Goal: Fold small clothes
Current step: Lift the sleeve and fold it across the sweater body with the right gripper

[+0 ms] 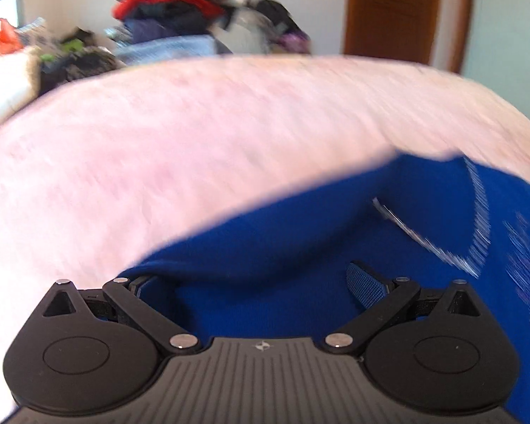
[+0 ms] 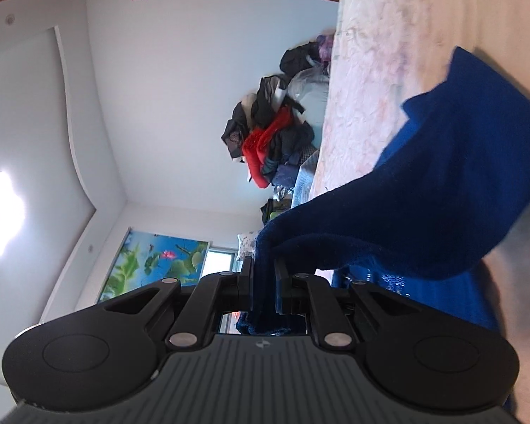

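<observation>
Blue knit garment (image 2: 441, 190) clamped by the right gripper (image 2: 264, 282) over a pink bedspread (image 1: 194, 141).

An edge of the dark blue cloth is pinched between the nearly closed right jaws, the rest draped toward the bed. The left gripper (image 1: 261, 282) is spread wide above the same garment, gripping nothing. White patterning is seen on the fabric.

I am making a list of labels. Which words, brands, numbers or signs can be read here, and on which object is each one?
No readable text.
Blue garment: white markings, too blurred to read.
Left gripper and right gripper: a small emblem on each body, no letters.
</observation>
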Motion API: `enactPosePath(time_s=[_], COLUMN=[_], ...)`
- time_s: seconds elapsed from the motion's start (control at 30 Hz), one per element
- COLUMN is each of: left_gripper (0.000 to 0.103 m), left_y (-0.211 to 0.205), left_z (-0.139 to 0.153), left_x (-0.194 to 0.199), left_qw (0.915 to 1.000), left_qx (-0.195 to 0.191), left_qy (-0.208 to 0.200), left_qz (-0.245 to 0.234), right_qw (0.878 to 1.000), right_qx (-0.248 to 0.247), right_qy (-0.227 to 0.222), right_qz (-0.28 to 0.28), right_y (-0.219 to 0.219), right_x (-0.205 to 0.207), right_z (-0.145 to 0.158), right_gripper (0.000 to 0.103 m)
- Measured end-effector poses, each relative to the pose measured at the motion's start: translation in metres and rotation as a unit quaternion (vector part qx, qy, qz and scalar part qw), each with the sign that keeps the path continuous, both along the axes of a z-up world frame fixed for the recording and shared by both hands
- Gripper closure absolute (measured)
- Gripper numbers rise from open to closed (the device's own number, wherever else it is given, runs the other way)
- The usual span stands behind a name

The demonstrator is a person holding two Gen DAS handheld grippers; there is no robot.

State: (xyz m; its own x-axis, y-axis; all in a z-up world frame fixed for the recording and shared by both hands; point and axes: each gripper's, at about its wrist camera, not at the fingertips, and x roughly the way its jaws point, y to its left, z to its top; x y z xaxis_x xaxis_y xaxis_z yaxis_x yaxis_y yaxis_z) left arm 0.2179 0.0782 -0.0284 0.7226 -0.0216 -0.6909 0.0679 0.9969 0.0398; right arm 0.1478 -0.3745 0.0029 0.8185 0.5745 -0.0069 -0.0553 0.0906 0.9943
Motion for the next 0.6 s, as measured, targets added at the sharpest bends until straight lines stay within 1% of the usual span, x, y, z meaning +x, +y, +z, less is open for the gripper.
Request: enactPosePath(time_s=[0.07, 0.2, 0.3, 0.43, 0.47, 0.53, 0.6], left_gripper=[0.000, 0.000, 0.000, 0.000, 0.000, 0.000, 0.000], left_y=[0.010, 0.030, 0.036, 0.033, 0.032, 0.027, 0.021], left_z=[-0.002, 0.000, 0.005, 0.006, 0.008, 0.016, 0.028], left_x=[0.020, 0.050, 0.065, 0.083, 0.082, 0.067, 0.051], left_qw=[0.9994, 0.9970, 0.9973, 0.9973, 0.9974, 0.9975, 0.9972], left_qx=[0.020, 0.011, -0.010, 0.010, 0.012, 0.018, 0.037], left_qy=[-0.006, -0.016, -0.014, -0.001, -0.002, -0.017, -0.027], left_qz=[0.029, 0.074, 0.071, 0.073, 0.071, 0.066, 0.058], right_qw=[1.000, 1.000, 1.000, 1.000, 1.000, 0.999, 0.999], right_qx=[0.001, -0.001, -0.006, -0.011, -0.010, -0.015, -0.014], right_qy=[-0.006, -0.015, -0.019, -0.022, -0.023, -0.023, -0.023], right_qz=[0.001, 0.006, 0.011, 0.015, 0.017, 0.021, 0.026], right_y=[0.000, 0.001, 0.005, 0.013, 0.015, 0.020, 0.025], right_x=[0.002, 0.005, 0.014, 0.024, 0.026, 0.030, 0.034], right_z=[0.005, 0.011, 0.017, 0.022, 0.023, 0.023, 0.023], right_gripper=[0.088, 0.088, 0.087, 0.087, 0.087, 0.087, 0.087])
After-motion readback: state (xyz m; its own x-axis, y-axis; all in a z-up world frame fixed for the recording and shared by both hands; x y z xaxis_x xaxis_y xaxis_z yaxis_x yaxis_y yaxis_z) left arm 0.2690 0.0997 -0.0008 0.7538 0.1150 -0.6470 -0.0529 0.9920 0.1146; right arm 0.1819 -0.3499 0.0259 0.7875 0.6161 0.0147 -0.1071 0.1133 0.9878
